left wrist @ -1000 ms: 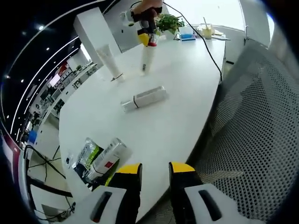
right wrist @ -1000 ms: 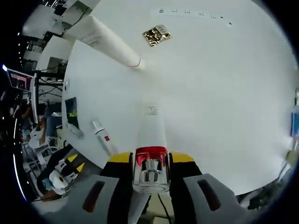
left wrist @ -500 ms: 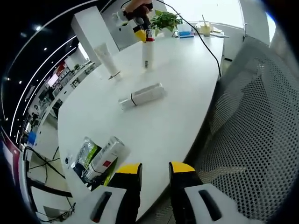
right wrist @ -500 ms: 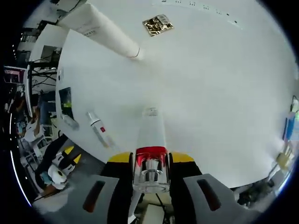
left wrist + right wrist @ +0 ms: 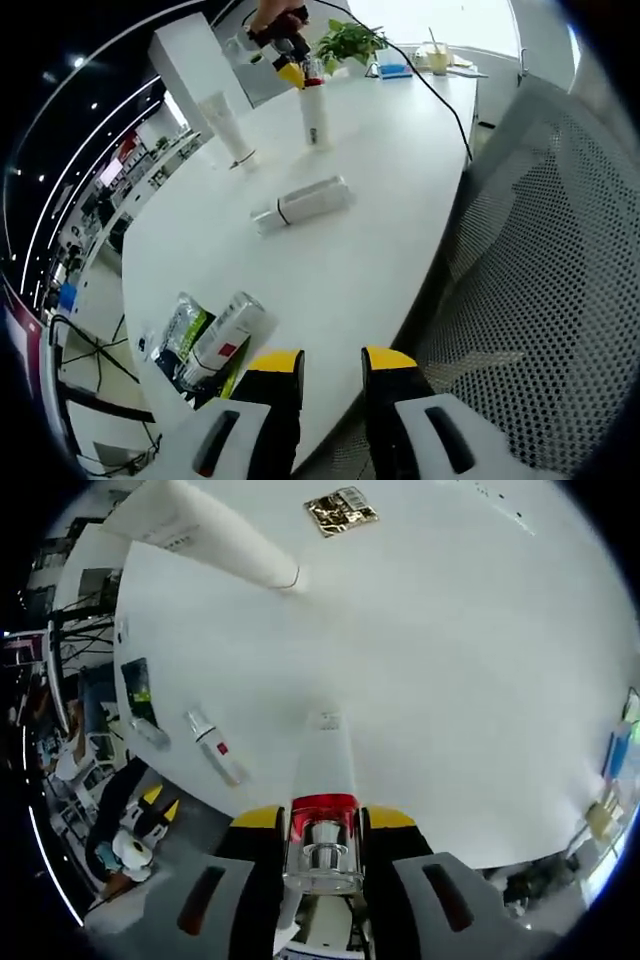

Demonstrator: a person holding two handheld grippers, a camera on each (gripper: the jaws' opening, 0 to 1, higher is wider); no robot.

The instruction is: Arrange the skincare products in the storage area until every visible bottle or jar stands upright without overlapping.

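Your right gripper clamps red-banded white bottle, upright on surface, seen upper centre in left gripper view. Open room to frame right of it. Your left gripper hangs at surface edge, jaws parted, empty. White tube stands upper left; silver bottle lies mid-frame; bottle and pouch lie near lower-left edge.

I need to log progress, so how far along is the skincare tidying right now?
Done: a tall white tube stands upright on the white table. In hand: the right gripper is shut on a white bottle with a red band and silver cap, held upright on the table. Left: a silver-white bottle lies on its side mid-table, and a white tube with a red label lies by green packets near the open left gripper.
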